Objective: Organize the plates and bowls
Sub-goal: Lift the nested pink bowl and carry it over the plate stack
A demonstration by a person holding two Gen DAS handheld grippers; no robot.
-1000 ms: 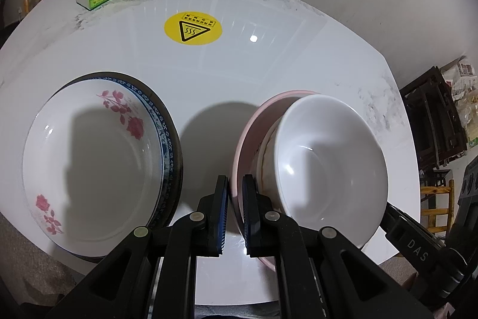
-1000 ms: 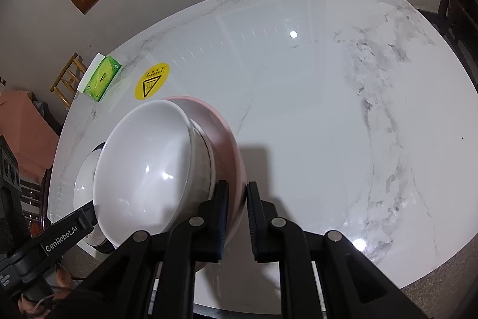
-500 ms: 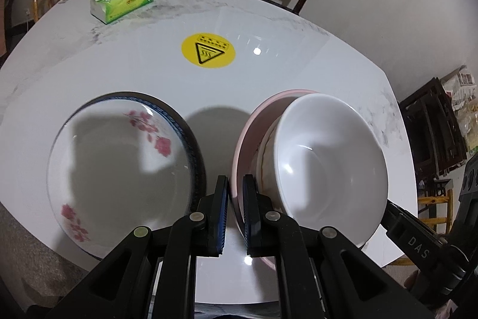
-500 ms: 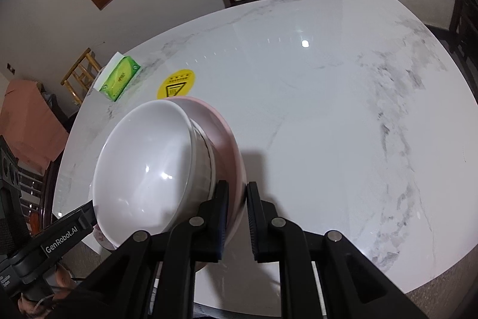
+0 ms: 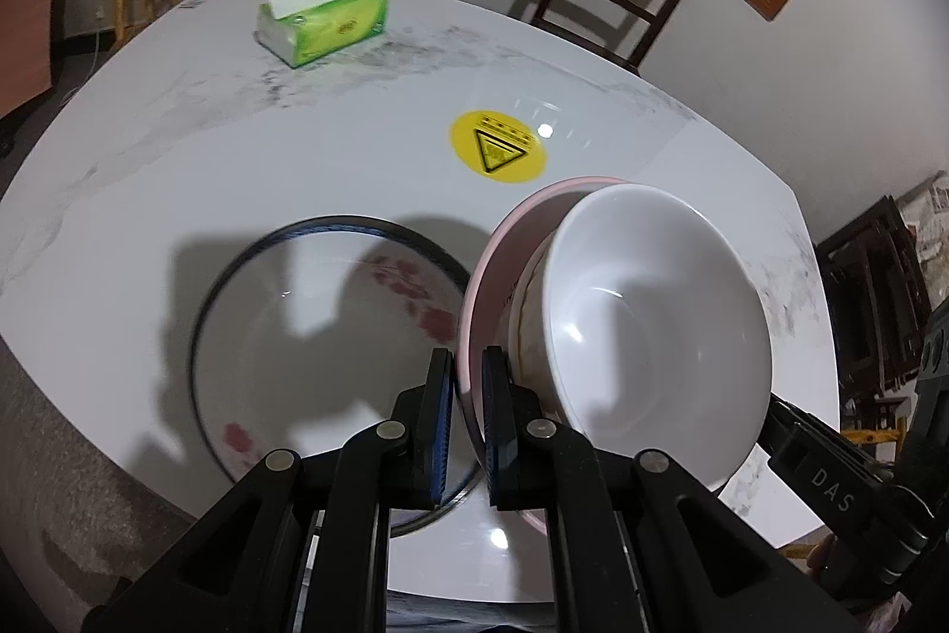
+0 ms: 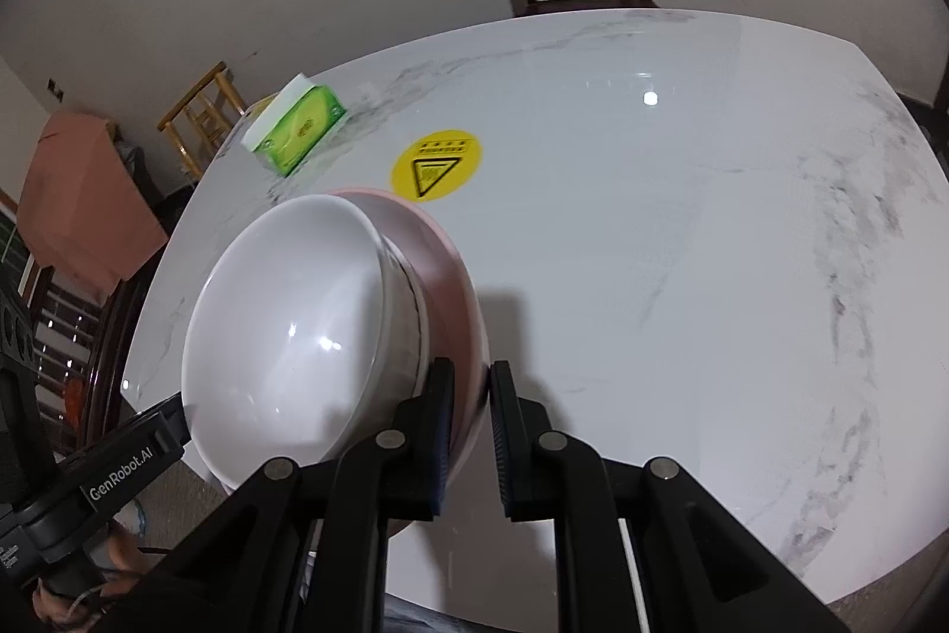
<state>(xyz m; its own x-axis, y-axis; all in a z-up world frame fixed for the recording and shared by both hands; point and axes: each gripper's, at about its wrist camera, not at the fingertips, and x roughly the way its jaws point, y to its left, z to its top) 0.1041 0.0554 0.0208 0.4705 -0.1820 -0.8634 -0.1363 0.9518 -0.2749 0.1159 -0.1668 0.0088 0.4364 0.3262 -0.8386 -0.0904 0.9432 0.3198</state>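
Now | left gripper and right gripper both clamp pink plate rim | stack lifted higher above floral bowl

I see a glossy white ceramic-looking bowl nested in a smooth pink plate, above a polished white marble-patterned tabletop.

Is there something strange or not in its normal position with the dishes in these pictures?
Yes. The round pink plate is held in the air, both tongs clamped on its rim, the left tongs and the right tongs. It looks tilted, so the stacked white bowl on it might slide.
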